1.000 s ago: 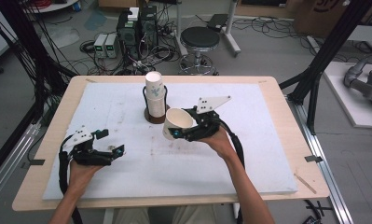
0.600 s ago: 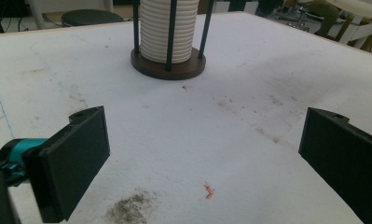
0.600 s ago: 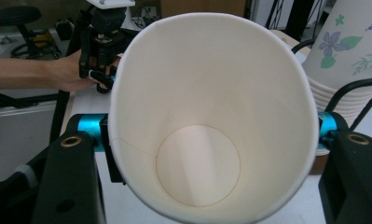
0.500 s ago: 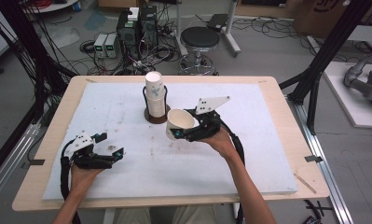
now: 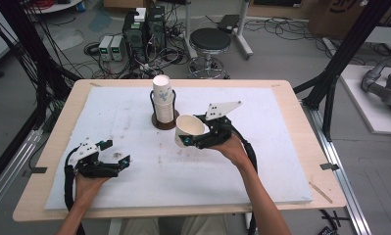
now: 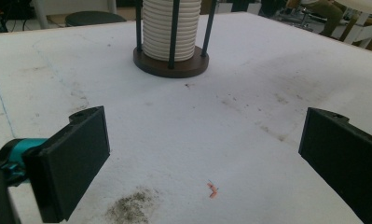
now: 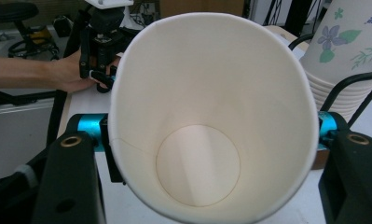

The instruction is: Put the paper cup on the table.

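My right gripper [image 5: 188, 140] pinches one cup [image 5: 189, 129] clear of the stack [image 5: 162, 95] near the desk's far edge, my left gripper [image 5: 118, 164] spread and idle; setting it down remains.

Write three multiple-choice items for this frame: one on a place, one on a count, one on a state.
1. Where does the cup stack stand?
A. In a dark-based rack near the table's far edge
B. Beside the left gripper
C. On the stool

2. How many cups does the right gripper hold?
A. None
B. One
C. Three

3. How are the left gripper's jaws?
A. Shut on a cup
B. Open, nothing between them
C. Shut on the rack

Key: 1 A, the high view shows it there; 2 B, one paper cup sits clamped; 3 B, bare table shows between them.
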The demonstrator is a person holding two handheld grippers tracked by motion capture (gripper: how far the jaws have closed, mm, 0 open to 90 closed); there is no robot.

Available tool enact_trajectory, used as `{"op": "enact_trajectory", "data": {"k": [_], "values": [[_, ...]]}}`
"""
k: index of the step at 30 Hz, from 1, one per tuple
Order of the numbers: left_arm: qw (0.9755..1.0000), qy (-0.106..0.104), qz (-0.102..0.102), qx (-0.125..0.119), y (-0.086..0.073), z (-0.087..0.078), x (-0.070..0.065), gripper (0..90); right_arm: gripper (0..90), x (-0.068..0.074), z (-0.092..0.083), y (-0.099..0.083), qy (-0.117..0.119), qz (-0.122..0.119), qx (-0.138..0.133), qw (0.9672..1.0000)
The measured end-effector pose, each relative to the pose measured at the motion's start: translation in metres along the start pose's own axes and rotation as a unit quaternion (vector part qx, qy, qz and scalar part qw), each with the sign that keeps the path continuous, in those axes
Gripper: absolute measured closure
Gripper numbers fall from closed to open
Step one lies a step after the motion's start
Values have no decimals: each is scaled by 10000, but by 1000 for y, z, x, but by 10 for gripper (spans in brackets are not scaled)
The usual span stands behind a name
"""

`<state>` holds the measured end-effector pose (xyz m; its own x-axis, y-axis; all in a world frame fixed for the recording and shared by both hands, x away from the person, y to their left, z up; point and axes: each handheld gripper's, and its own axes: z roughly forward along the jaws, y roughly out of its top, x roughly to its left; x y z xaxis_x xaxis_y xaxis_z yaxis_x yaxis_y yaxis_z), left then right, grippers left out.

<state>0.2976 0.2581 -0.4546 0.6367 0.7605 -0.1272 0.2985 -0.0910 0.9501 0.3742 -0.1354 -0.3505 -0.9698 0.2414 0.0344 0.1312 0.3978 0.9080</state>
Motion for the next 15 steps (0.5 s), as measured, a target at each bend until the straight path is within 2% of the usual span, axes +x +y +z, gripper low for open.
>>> {"op": "enact_trajectory", "data": {"k": [15], "values": [[10000, 4, 0, -50, -1, -1, 0, 17, 342, 0, 8, -4, -113, 6, 145, 9998]]}}
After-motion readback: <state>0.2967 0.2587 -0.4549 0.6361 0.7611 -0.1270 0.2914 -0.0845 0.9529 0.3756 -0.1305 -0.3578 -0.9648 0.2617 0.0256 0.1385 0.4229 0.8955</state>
